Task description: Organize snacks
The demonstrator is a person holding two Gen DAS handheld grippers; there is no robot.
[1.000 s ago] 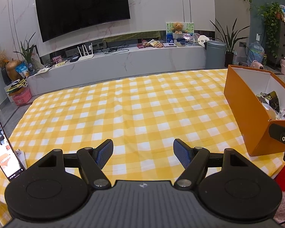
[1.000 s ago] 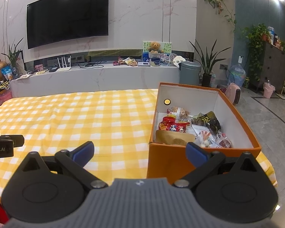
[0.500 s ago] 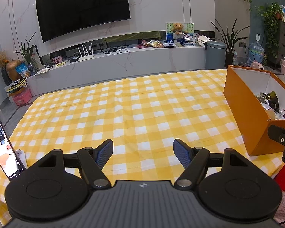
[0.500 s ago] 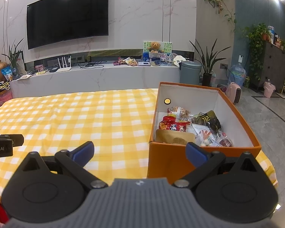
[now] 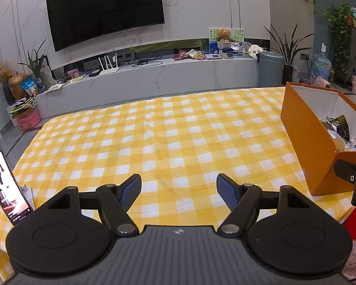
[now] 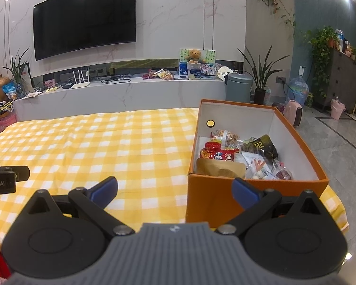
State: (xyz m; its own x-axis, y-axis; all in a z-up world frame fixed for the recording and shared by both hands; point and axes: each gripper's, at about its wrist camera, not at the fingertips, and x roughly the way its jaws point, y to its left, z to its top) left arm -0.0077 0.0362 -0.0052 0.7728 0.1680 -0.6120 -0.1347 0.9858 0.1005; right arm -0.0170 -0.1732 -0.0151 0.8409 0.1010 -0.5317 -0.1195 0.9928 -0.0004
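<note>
An orange box with white inside walls stands at the right end of the table; it also shows in the left wrist view. It holds several snack packets, among them a red one, a brown pouch and a dark one. My right gripper is open and empty, held low in front of the box's near left corner. My left gripper is open and empty above the table's front edge, left of the box.
A yellow and white checked cloth covers the table. A phone stands propped at the front left corner. Behind the table run a low marble TV bench and a grey bin.
</note>
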